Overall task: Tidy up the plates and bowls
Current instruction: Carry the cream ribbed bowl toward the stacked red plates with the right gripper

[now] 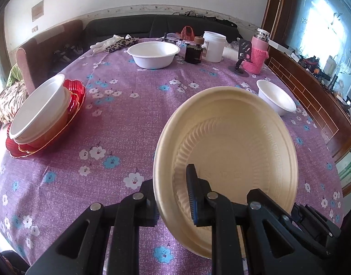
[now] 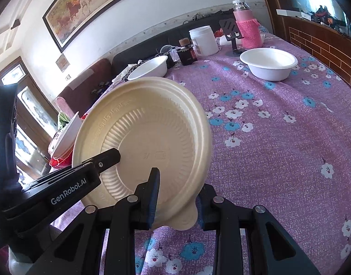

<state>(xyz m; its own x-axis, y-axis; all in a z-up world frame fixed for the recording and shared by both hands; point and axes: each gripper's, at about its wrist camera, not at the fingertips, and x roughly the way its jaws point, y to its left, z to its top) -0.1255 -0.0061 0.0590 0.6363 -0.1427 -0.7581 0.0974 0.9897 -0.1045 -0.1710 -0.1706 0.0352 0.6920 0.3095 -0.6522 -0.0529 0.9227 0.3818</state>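
A cream plate (image 1: 225,158) hangs tilted above a purple flowered tablecloth (image 1: 111,123), pinched at its rim by both tongs at once. The left tongs (image 1: 173,200) are clenched on the plate's near edge, one finger (image 1: 194,194) inside the ribbed well and the other behind the rim. Far to their left, at the table's edge, a white bowl stack (image 1: 41,110) sits tipped on a red plate (image 1: 72,105). Ahead of the left tongs and well apart, a wide white bowl (image 1: 153,53) stands near the far side of the table, with a dark jar (image 1: 193,51), a white tub (image 1: 214,45) and a pink flask (image 1: 258,52) ranged to its right. A smaller white bowl (image 1: 276,96) sits just beyond the held plate, to the right.

From the right wrist, the right tongs (image 2: 176,202) grasp the same plate (image 2: 143,142) at its lower rim by a small tab, one finger (image 2: 152,197) in front, the other behind. The left tongs (image 2: 83,174) reach in from the left, a finger across the plate's face. Behind the plate to the left, the bowl stack (image 2: 67,135) shows in part; ahead and to the right a bowl (image 2: 268,63) rests on the cloth (image 2: 278,126), and the wide bowl (image 2: 150,68) lies farther off
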